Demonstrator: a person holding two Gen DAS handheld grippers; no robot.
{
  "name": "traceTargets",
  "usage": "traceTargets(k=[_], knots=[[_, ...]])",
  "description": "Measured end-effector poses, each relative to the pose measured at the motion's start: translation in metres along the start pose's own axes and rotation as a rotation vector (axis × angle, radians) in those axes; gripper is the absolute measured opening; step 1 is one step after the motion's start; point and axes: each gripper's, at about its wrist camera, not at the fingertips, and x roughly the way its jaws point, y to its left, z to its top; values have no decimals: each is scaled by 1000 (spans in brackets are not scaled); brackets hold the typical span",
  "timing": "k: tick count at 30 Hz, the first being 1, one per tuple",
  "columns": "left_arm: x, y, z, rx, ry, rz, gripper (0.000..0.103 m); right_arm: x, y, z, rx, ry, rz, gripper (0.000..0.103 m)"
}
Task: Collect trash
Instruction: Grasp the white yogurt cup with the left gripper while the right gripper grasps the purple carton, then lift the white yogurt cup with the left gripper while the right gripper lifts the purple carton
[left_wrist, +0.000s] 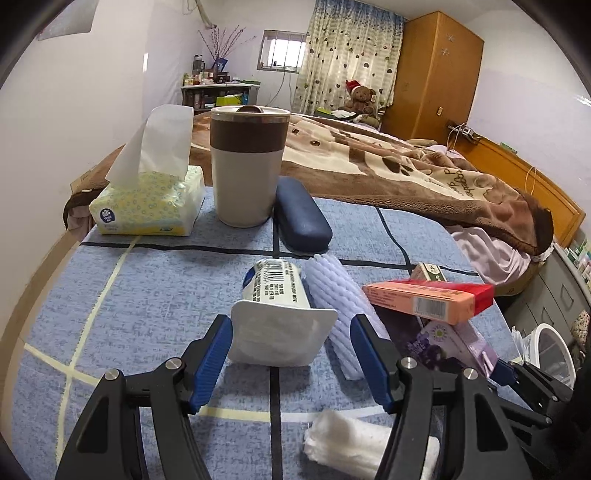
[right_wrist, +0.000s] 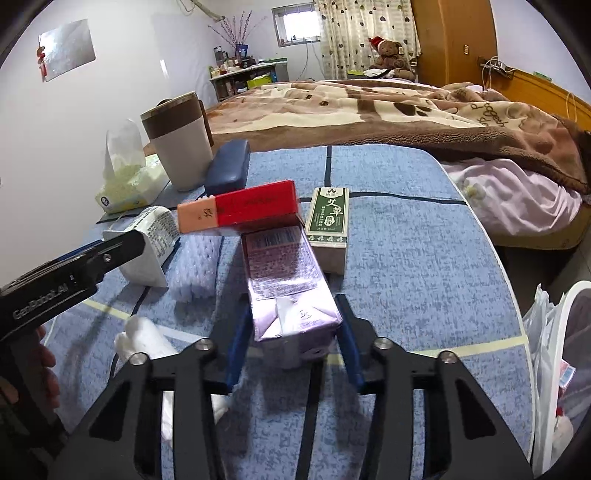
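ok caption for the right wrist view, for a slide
Right gripper with its fingers either side of a purple carton on the blue tablecloth, red box and green box behind.

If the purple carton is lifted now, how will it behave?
The purple carton looks like thin, creased card, so probably light and easily crushed. Its glossy skin may slip. The red box seems to lean on its far end and may topple.

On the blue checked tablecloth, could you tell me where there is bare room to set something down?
Bare cloth lies on the left, between the yellow tissue pack and the white yogurt cup, and on the right, between the green upright box and the white bin. The middle is crowded around the purple carton and red-orange box.
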Motion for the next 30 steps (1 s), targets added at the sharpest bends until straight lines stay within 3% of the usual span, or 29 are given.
traceTargets(k=[9,19,30], knots=[[16,-2,2,32,10,79,66,3,-3,-1,6,4,20,43],[32,4,4,26,31,84,66,5,-6,-1,14,7,27,43],[15,2,-4,32,9,86,65,-3,-8,-4,15,-11,19,42]])
